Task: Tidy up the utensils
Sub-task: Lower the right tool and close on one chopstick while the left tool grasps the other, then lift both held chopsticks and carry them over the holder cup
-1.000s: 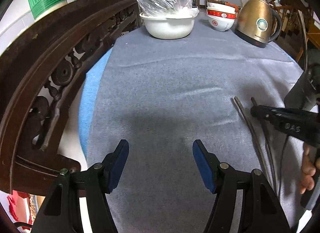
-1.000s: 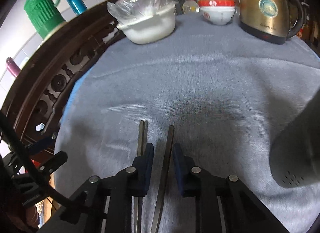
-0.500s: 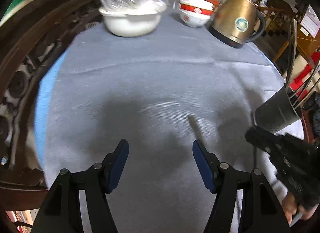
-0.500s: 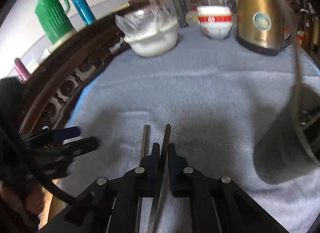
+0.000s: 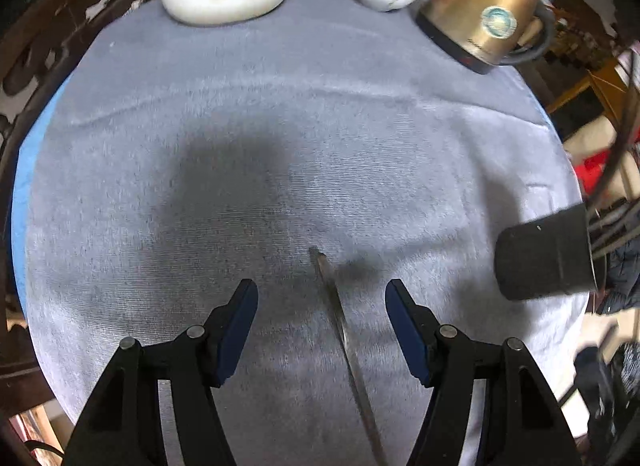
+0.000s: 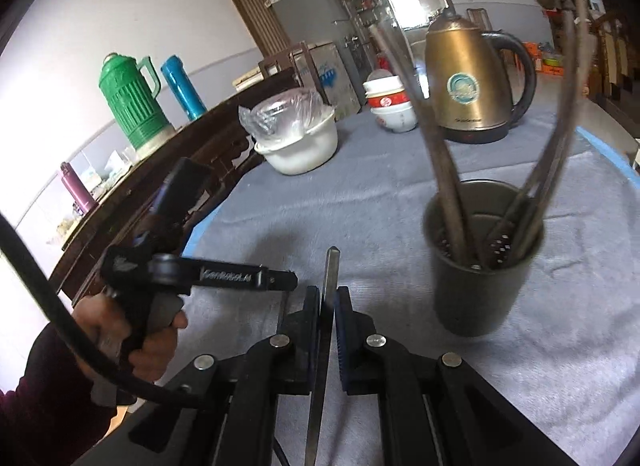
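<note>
Clenching the right gripper (image 6: pixel 329 306) on one chopstick (image 6: pixel 326 330), I am now carrying it clear of the desk (image 6: pixel 400 193); a second ago its fingers were straddling that stick flat on the grey cloth, so the pickup is done and the drop into the holder (image 6: pixel 482 262) remains. The held chopstick's long axis is running along the fingers, its tip pointing forward and slightly up, short of the holder's rim, left of it. My left gripper (image 5: pixel 322 326) is hanging released over the second chopstick (image 5: pixel 344 346), touching nothing; that one is lying on the cloth between its fingers, tip pointing away towards the kettle (image 5: pixel 480 13).
</note>
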`<action>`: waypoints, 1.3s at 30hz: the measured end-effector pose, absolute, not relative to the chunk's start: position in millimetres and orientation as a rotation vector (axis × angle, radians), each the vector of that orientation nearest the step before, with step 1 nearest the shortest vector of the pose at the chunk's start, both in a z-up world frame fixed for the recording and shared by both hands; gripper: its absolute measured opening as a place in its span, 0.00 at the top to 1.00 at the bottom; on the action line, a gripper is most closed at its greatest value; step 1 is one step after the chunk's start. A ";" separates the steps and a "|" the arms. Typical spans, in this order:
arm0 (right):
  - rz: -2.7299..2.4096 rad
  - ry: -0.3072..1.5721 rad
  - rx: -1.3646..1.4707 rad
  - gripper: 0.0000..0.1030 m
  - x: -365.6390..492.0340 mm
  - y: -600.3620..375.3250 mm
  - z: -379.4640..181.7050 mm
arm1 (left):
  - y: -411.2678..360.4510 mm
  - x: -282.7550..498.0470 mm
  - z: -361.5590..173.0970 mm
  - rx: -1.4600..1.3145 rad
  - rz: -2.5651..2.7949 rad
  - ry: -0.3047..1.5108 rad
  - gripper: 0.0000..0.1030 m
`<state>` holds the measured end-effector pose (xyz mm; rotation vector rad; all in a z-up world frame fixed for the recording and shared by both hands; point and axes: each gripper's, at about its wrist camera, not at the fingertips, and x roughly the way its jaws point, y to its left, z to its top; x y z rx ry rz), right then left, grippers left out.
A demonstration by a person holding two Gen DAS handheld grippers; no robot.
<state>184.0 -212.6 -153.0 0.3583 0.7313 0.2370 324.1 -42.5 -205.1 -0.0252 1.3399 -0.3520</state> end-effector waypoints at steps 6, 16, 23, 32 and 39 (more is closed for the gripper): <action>0.240 0.693 0.368 0.92 168.1 -221.6 -147.5 | -42.4 337.6 -216.0 -0.098 -0.320 1.416 0.37; 0.246 0.661 0.387 0.92 156.2 -227.9 -145.0 | -54.8 352.2 -224.2 -0.157 -0.304 1.445 0.59; 0.238 0.644 0.399 0.92 150.8 -232.5 -142.0 | -55.5 357.3 -226.9 -0.174 -0.285 1.434 0.90; 0.192 0.569 0.360 0.92 133.3 -240.4 -122.1 | -54.6 329.9 -196.6 -0.176 -0.305 1.334 0.94; 0.149 0.494 0.380 0.92 116.1 -259.7 -105.9 | -52.7 289.6 -126.2 -0.131 -0.396 1.145 0.94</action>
